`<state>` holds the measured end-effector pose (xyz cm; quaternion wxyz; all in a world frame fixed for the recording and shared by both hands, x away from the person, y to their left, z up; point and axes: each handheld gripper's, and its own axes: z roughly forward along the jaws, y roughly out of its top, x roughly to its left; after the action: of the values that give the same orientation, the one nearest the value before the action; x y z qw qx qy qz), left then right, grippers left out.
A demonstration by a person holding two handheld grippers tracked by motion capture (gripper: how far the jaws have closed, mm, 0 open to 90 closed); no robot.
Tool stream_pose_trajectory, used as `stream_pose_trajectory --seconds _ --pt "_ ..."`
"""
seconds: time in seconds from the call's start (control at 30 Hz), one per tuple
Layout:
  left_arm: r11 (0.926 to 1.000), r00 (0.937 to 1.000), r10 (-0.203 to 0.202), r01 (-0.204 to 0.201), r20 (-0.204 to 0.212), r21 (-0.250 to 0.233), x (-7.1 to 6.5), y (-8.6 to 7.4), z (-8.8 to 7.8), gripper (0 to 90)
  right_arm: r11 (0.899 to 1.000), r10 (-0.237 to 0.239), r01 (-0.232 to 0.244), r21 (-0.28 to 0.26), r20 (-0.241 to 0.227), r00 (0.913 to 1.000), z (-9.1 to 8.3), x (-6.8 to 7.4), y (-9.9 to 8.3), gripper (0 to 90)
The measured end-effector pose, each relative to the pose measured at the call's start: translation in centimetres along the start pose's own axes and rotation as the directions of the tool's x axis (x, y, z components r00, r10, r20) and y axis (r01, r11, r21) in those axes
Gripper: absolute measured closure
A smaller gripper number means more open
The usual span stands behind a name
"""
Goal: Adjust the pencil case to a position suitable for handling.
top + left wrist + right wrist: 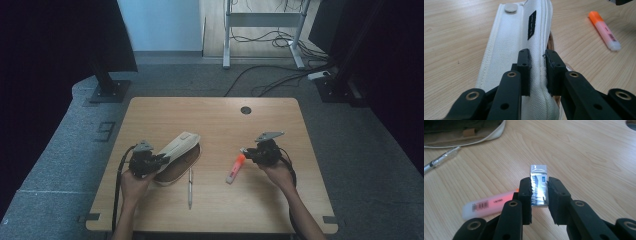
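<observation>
A white fabric pencil case (pixel 181 145) lies open left of the table's middle, its dark inside facing up. My left gripper (pixel 164 159) is shut on the case's raised flap (pixel 511 45), with the fabric edge pinched between the pads (pixel 524 60). My right gripper (pixel 247 152) is shut on a small eraser (pixel 538 172) in a silver-blue sleeve and holds it just above the wood. An orange highlighter (pixel 235 169) lies under and beside that gripper. It is also in the left gripper view (pixel 605 31) and the right gripper view (pixel 486 203). A clear pen (pixel 190 187) lies in front of the case.
The wooden table (pixel 280 200) has a round cable hole (pixel 245 110) near its far edge. Behind it on the floor stand a desk frame (pixel 227 45), loose cables (pixel 270 80) and a dark stand base (pixel 107 90).
</observation>
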<state>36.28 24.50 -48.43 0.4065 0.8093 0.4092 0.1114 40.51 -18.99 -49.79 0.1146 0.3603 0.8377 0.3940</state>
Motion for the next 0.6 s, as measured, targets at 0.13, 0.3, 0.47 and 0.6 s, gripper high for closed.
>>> stream_pose_trajectory --seconds 0.13,0.3,0.47,0.6 --pt "1.0 1.0 0.003 -0.003 0.0 0.0 0.0 0.0 0.0 75.7 1.0 -0.013 0.013 0.004 -0.011 0.9999 0.6 0.6 0.5 71.9" --pt "1.0 1.0 0.003 -0.003 0.001 -0.001 0.0 0.0 0.0 75.7 1.0 -0.023 0.023 0.008 -0.019 0.9996 1.5 1.0 1.0 71.9" --pt "1.0 1.0 0.003 -0.003 0.001 0.0 -0.1 0.0 0.0 75.7 1.0 -0.02 0.02 0.004 -0.031 0.9993 2.3 1.4 1.4 71.9" --pt "1.0 1.0 0.003 -0.003 0.001 -0.002 -0.1 0.0 0.0 75.7 0.999 -0.032 0.032 0.012 -0.043 0.9986 3.1 2.1 1.9 71.9"
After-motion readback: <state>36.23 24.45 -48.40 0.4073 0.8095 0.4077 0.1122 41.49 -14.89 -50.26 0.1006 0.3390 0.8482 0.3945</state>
